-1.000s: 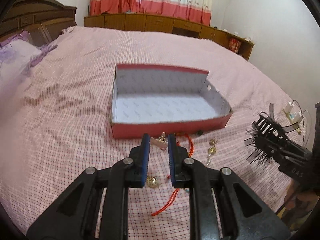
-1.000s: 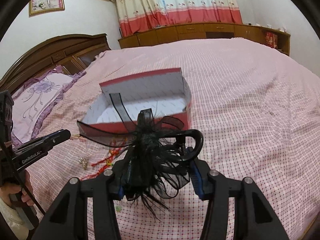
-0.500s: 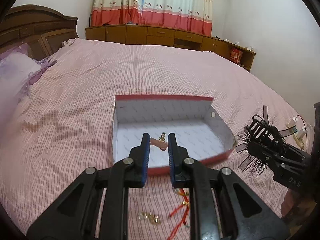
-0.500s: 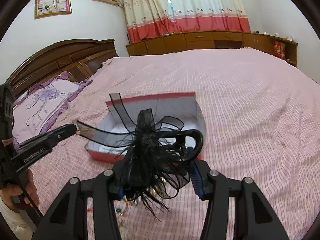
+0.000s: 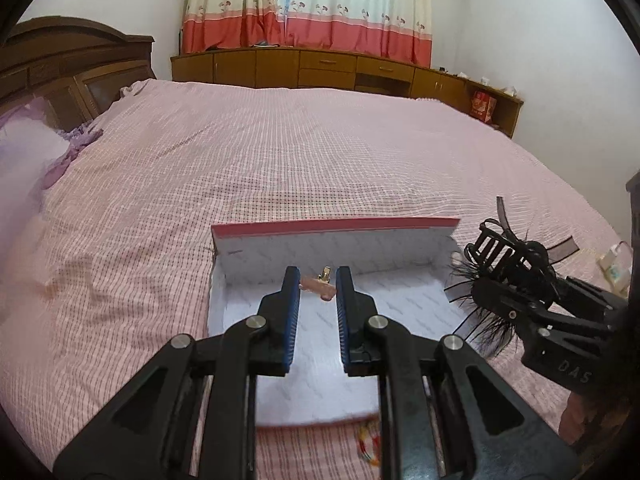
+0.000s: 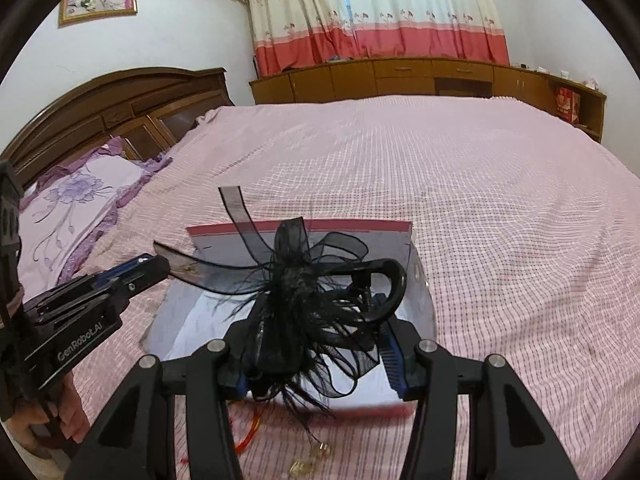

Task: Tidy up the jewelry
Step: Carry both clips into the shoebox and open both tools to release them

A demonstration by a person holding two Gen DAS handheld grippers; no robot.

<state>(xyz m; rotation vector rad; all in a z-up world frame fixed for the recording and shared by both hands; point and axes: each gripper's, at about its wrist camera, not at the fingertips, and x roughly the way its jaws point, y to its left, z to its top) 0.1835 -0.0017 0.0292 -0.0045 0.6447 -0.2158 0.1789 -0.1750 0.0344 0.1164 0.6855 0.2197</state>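
Jewelry is partly on its way into the box [image 5: 328, 236], which sits open on the bed [image 5: 280, 152] and looks bare inside, so nothing is stowed yet. The left gripper [image 5: 318, 280], jaws narrow, pinches a small pink clip [image 5: 318, 286] with a gold clasp above the far half of the box floor. The right gripper [image 6: 316, 344] is clamped on a black hair claw [image 6: 320, 292] with ribbon and feathers, over the near right part of the box. Both pieces seem ready to drop. Left on the bed near the box's near wall: a red cord [image 6: 250, 432] and at least 2 gold bits [image 6: 316, 452]. By my judgement the task is well short of half done.
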